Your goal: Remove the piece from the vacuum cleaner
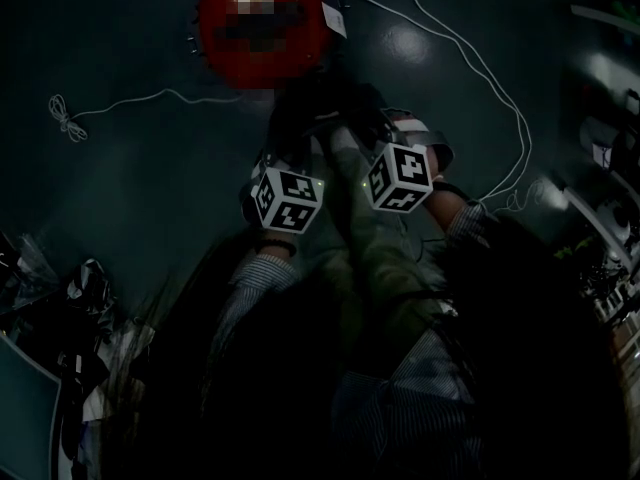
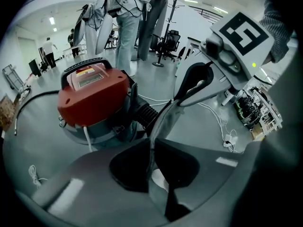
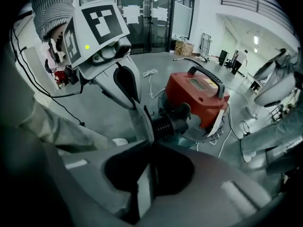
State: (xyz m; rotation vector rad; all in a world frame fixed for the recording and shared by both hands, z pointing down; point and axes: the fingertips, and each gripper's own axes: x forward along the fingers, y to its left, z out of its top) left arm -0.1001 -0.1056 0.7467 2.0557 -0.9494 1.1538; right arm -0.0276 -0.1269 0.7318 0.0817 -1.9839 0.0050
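Observation:
The red vacuum cleaner [image 1: 262, 23] stands on the dark floor ahead of me, also seen in the left gripper view [image 2: 92, 96] and the right gripper view [image 3: 196, 98]. A black ribbed hose end [image 2: 144, 112] sticks out of its side. A flat grey piece [image 2: 165, 119] runs back from that hose end. My left gripper [image 2: 151, 145] is shut on the piece, and it shows from the other side too [image 3: 135, 100]. My right gripper [image 3: 150, 148] is shut on the same piece [image 3: 142, 122], a little nearer the hose [image 2: 187, 96]. In the head view both marker cubes sit side by side.
A white cable [image 1: 480, 68] loops over the floor to the right of the vacuum, and a coiled cord [image 1: 65, 118] lies at the left. Cluttered shelves [image 1: 600, 228] line the right edge, bags [image 1: 70, 298] the left. A person [image 2: 128, 22] stands behind the vacuum.

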